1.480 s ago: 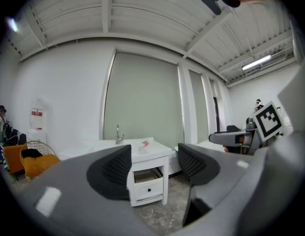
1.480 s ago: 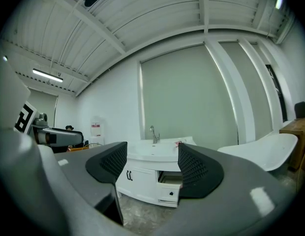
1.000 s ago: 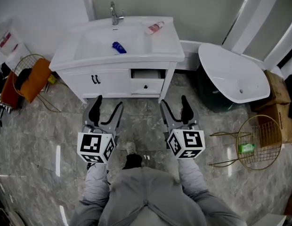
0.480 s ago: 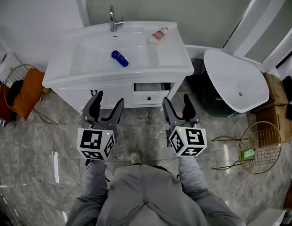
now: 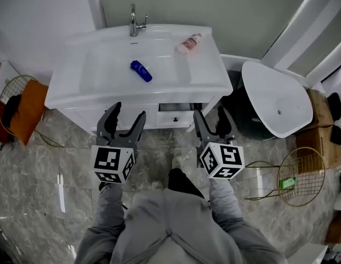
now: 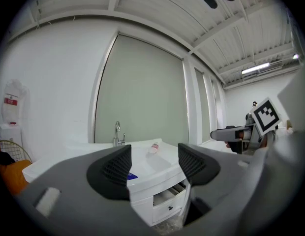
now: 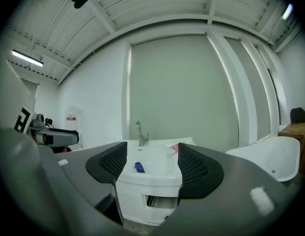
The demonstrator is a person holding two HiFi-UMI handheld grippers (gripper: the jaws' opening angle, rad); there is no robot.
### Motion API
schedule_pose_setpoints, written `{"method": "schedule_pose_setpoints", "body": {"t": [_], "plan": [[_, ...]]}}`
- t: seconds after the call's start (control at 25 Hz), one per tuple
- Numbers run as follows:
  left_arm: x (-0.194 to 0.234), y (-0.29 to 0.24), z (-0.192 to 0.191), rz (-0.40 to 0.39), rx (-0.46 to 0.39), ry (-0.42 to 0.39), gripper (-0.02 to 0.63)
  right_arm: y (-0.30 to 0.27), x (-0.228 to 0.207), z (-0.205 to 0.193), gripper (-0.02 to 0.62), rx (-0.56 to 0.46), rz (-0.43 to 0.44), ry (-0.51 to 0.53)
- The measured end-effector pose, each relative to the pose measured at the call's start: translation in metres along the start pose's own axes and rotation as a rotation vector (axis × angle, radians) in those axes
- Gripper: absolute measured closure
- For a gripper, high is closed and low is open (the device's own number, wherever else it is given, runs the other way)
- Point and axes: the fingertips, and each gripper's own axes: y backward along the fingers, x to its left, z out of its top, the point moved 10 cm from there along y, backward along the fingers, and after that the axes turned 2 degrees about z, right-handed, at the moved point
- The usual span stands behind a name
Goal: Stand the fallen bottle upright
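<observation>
A white bottle with a pink label (image 5: 188, 43) lies on its side on the white vanity top (image 5: 209, 73), right of the tap. It also shows far off in the left gripper view (image 6: 153, 148) and the right gripper view (image 7: 172, 150). A small blue bottle (image 5: 141, 70) lies flat in the basin (image 7: 138, 167). My left gripper (image 5: 128, 113) and right gripper (image 5: 209, 114) hover side by side in front of the vanity, short of its front edge. Both are open and hold nothing. Each points level at the vanity (image 6: 153, 163) (image 7: 147, 161).
A chrome tap (image 5: 135, 21) stands at the back of the basin. A vanity drawer (image 5: 176, 108) is slightly open. A white tub (image 5: 275, 100) sits to the right, with a wire basket (image 5: 300, 175) before it. Another basket with orange cloth (image 5: 22, 106) stands left.
The person has stepped forward. Both grippers have come closer to the vanity front, still side by side and equally open. The bottles have not moved.
</observation>
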Motion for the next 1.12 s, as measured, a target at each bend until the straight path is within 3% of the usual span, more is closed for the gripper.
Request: {"method": "schedule_pose_setpoints", "body": {"t": [0.32,0.84,1.12], "plan": [[0.029,-0.057,-0.001,0.043,0.008,0.003,0.265,-0.076,-0.02,0.001,0.272,0.007,0.028,-0.007],[0.067,-0.208,0.015,0.142,0.029,0.013,0.265,-0.255,-0.089,0.013,0.272,0.066,0.121,-0.006],[0.078,-0.264,0.019,0.193,0.04,0.02,0.265,-0.331,-0.121,0.003,0.272,0.146,0.144,-0.039]]}}
